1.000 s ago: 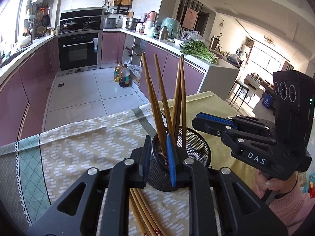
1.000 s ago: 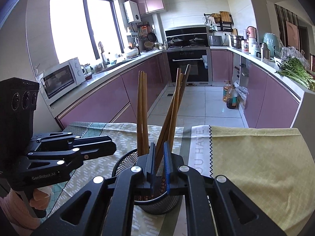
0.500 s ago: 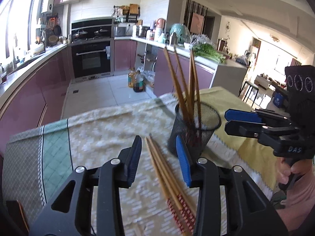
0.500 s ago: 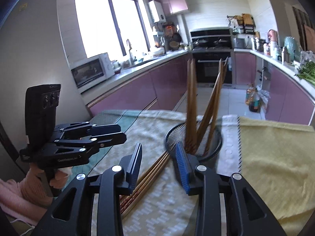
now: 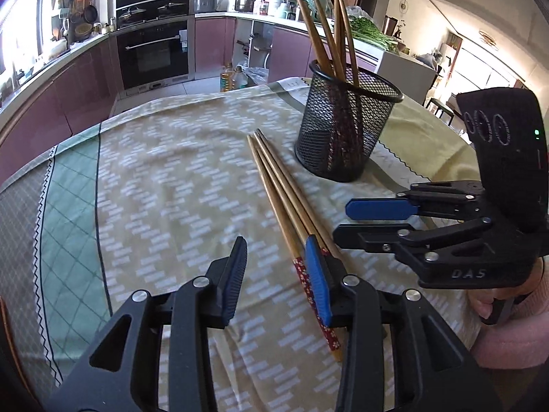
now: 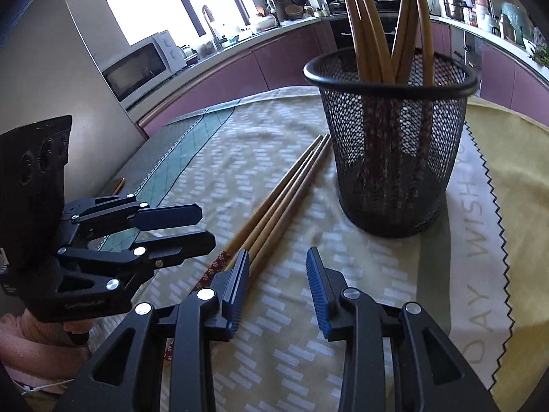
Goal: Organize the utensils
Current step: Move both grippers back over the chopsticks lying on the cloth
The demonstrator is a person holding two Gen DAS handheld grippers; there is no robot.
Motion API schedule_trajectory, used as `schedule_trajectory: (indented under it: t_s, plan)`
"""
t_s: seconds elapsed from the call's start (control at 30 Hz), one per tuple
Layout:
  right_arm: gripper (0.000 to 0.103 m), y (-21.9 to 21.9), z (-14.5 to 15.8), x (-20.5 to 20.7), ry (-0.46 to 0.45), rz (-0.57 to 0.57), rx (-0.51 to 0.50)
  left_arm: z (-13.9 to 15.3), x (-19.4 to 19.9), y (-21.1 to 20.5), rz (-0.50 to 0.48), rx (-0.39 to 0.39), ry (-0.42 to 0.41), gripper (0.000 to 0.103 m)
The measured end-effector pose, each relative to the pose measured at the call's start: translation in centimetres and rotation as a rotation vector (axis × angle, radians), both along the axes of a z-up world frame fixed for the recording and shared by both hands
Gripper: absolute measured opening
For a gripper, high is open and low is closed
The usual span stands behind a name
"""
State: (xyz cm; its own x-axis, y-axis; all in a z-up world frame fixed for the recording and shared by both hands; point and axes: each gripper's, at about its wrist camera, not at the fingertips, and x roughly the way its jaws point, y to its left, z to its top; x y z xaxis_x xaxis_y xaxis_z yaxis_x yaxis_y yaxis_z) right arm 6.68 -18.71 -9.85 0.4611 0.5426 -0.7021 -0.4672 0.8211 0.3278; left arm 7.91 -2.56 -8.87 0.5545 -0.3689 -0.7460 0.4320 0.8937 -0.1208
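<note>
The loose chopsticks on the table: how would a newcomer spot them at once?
Find the black mesh holder on the patterned tablecloth. Just beside its base lie the loose chopsticks, flat in a bundle. Unlike the chopsticks standing in the holder, these lie down.

Daylight from windows (image 6: 164,0) at 11 o'clock, blown out. Tablecloth (image 5: 171,178) evenly lit, slightly motion-blurred. Strong fisheye bending, dark vignette at corners. Soft shadows.
</note>
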Motion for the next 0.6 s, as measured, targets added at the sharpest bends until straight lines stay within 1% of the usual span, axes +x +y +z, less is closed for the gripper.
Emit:
schedule_trajectory:
  t_s: [0.27,0.4,0.47,0.6]
  plan:
    - [0.033,1.0,0.0,-0.4,-0.014,0.009,-0.028,-0.6,0.0,-0.3,-0.004,0.017,0.015,0.034]
    - [0.033,1.6,0.0,-0.7,-0.031,0.015,-0.065,-0.9,0.1,-0.2,-0.002,0.017,0.025,0.033]
    - [0.030,1.7,0.0,-0.8,-0.036,0.014,-0.082,-1.0,0.1,-0.2,-0.003,0.017,0.029,0.033]
    - [0.029,1.8,0.1,-0.8,-0.032,0.014,-0.096,-1.0,-0.1,-0.2,-0.011,0.013,0.027,0.033]
